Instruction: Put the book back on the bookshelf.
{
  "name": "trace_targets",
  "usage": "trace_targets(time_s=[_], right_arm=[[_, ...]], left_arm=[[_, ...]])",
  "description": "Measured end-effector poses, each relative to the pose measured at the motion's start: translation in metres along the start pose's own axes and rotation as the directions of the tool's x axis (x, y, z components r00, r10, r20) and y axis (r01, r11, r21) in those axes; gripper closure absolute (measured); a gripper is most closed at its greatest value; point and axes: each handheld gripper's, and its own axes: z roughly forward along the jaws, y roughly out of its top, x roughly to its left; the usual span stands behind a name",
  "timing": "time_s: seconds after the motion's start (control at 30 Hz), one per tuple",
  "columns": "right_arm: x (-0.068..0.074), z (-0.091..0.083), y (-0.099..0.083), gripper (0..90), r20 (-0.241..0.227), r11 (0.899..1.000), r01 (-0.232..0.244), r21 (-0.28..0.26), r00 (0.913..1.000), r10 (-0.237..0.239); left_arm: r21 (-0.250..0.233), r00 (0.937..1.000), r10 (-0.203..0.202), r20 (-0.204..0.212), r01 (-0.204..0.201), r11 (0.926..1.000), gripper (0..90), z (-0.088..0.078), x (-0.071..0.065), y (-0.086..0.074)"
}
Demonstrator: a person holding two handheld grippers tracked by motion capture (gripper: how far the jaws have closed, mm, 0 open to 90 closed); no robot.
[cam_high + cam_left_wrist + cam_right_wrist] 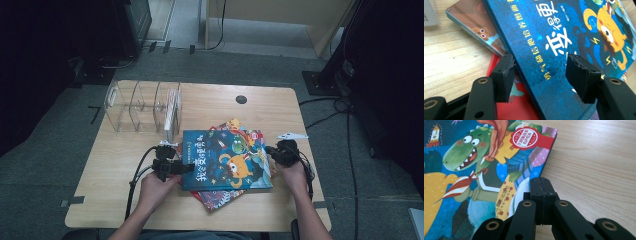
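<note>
Two grippers flank the blue book (226,159): left gripper (541,75) spread astride its spine edge, right gripper (541,185) pressed together beside its right edge.

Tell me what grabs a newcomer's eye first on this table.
The dark blue picture book with an orange monster on its cover tops a fanned pile of books at the table's middle. The left claw straddles its spine edge with jaws apart, and the right claw sits shut at its opposite edge. A clear plastic divider rack stands behind, to the left.
</note>
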Motion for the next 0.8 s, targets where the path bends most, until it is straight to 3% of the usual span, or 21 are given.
trace_targets(time_s=[0.13,0.43,0.5,0.7,0.8], right_arm=[[0.000,-0.001,-0.002,90.0,-0.006,1.000,0.000,0.006,1.0000,0.000],[0.000,-0.001,-0.003,90.0,-0.002,1.000,-0.004,0.010,1.0000,0.004],[0.001,-0.001,-0.003,90.0,-0.002,1.000,-0.007,0.008,1.0000,0.007],[0.000,-0.002,-0.004,90.0,-0.007,1.000,-0.010,0.010,0.9999,0.010],[0.000,-0.002,-0.004,90.0,-0.007,1.000,-0.005,0.009,1.0000,0.006]], left_arm=[[0.003,0.9998,0.001,0.018,-0.001,1.0000,43.2,-0.011,-0.005,0.005],[0.012,0.9995,0.027,0.016,-0.027,0.9996,44.7,-0.029,-0.018,0.018],[0.013,0.9996,0.018,0.020,-0.018,0.9998,44.9,-0.031,-0.020,0.020],[0.014,0.9999,0.009,0.014,-0.010,0.9999,46.9,-0.026,-0.016,0.016],[0.018,0.9997,-0.016,0.021,0.016,0.9997,47.4,-0.019,-0.009,0.009]])
